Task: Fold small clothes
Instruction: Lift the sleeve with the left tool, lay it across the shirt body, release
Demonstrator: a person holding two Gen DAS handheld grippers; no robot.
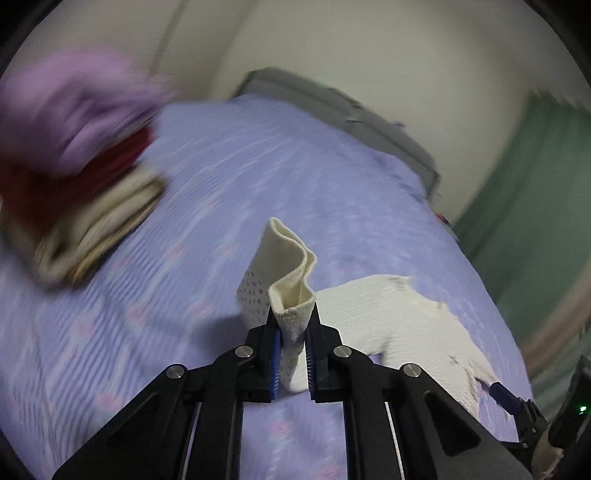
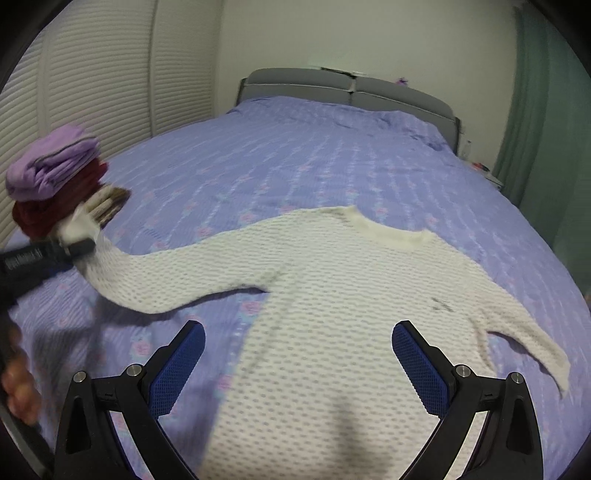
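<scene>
Two grippers over purple bedspread (image 2: 295,155). Far left: folded stack (image 2: 55,177), lilac on red on beige, blurred in left view. Left gripper (image 1: 293,343) raised, pitched down, jaws clenched on cuff of white knit sweater (image 2: 332,295); sleeve lifted off the bed. Person's hand (image 2: 18,387) cut off at frame edge. Right gripper (image 2: 297,365) hovers above the sweater's body, jaws spread, nothing held. Hem out of frame.

A wide bed under a lilac flower-print quilted cover (image 2: 295,155) fills the room, its grey padded headboard (image 2: 347,88) against a plain cream wall (image 2: 369,33). White louvred wardrobe doors (image 2: 92,81) run along the bed's left edge, and a pale green curtain (image 2: 535,110) hangs past its right corner.
</scene>
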